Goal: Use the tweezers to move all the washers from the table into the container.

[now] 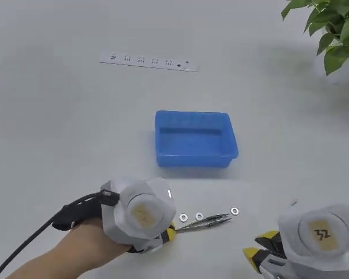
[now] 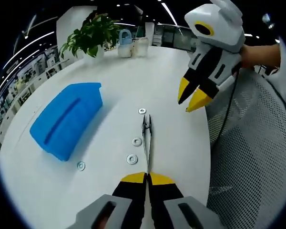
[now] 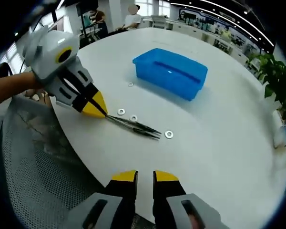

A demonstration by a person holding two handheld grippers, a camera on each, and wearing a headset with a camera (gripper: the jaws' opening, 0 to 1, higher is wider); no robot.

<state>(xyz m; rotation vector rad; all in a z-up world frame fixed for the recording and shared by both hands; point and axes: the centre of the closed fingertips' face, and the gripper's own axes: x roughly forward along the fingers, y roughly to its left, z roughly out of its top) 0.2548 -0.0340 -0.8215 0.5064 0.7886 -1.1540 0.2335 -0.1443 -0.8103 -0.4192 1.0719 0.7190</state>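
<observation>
My left gripper (image 1: 171, 232) (image 2: 147, 178) is shut on the rear end of thin metal tweezers (image 1: 206, 221) (image 2: 146, 138) (image 3: 133, 125), whose tips lie low over the white table. Two washers (image 1: 183, 217) (image 1: 199, 216) lie beside the tweezers' shaft, and a third washer (image 1: 235, 210) (image 2: 142, 111) (image 3: 168, 134) sits just past the tips. Another washer (image 2: 81, 165) (image 3: 130, 84) lies near the blue container (image 1: 195, 139) (image 2: 66, 119) (image 3: 170, 71), which looks empty. My right gripper (image 1: 257, 245) (image 3: 145, 177) hovers open at the table's near right, holding nothing.
A white power strip (image 1: 148, 61) lies far back on the table. A green plant (image 1: 331, 29) (image 2: 88, 36) stands at the far right corner. A mesh chair back (image 3: 43, 157) shows below the table's edge. Cups (image 2: 131, 46) stand by the plant.
</observation>
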